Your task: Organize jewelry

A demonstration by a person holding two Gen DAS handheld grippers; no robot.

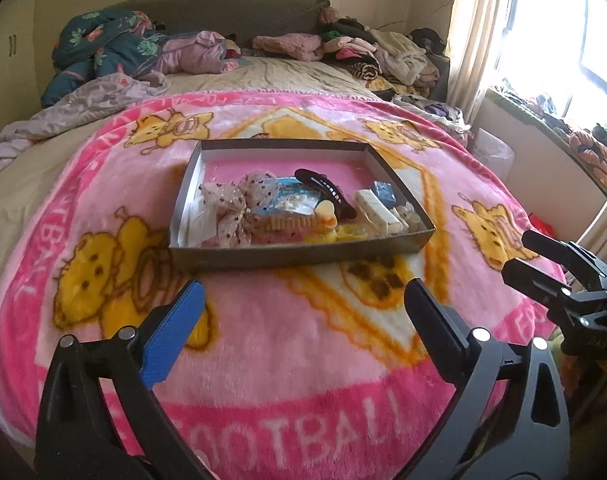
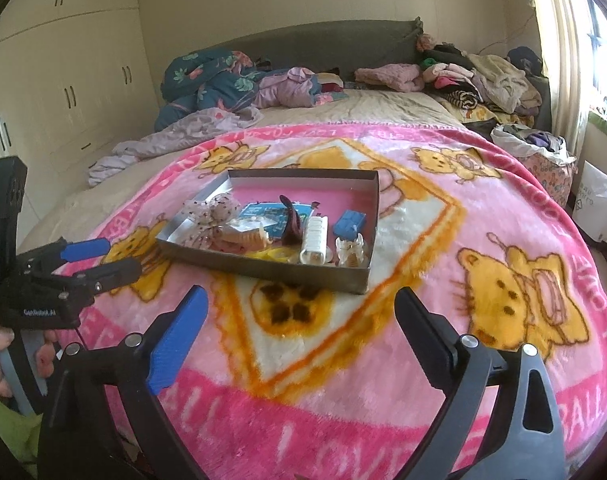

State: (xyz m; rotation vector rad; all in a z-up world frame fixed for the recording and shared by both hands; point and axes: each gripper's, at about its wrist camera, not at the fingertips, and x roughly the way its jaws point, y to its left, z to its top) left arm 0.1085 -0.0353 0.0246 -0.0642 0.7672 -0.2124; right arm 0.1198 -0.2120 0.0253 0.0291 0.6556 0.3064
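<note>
A shallow grey box [image 1: 287, 254] [image 2: 263, 270] lies on the pink blanket, holding hair accessories and jewelry: a spotted fabric bow [image 1: 243, 200] [image 2: 213, 210], a dark hair claw [image 1: 327, 192] [image 2: 291, 222], a white clip [image 1: 377, 206] [image 2: 314, 238], a small blue box [image 1: 384, 194] [image 2: 349, 222], a blue card [image 1: 291, 184] [image 2: 263, 212] and yellow pieces [image 1: 351, 234]. My left gripper [image 1: 301, 300] [image 2: 115, 254] is open and empty, short of the box's near wall. My right gripper [image 2: 301, 308] [image 1: 517, 254] is open and empty, near the box's front right.
The pink cartoon blanket [image 1: 303, 360] [image 2: 463, 208] covers the bed's near end. Piles of clothes [image 1: 375, 52] [image 2: 483, 76] and a floral quilt [image 1: 103, 44] lie by the headboard. Wardrobes [image 2: 63, 80] stand left, a window [image 1: 583, 40] right.
</note>
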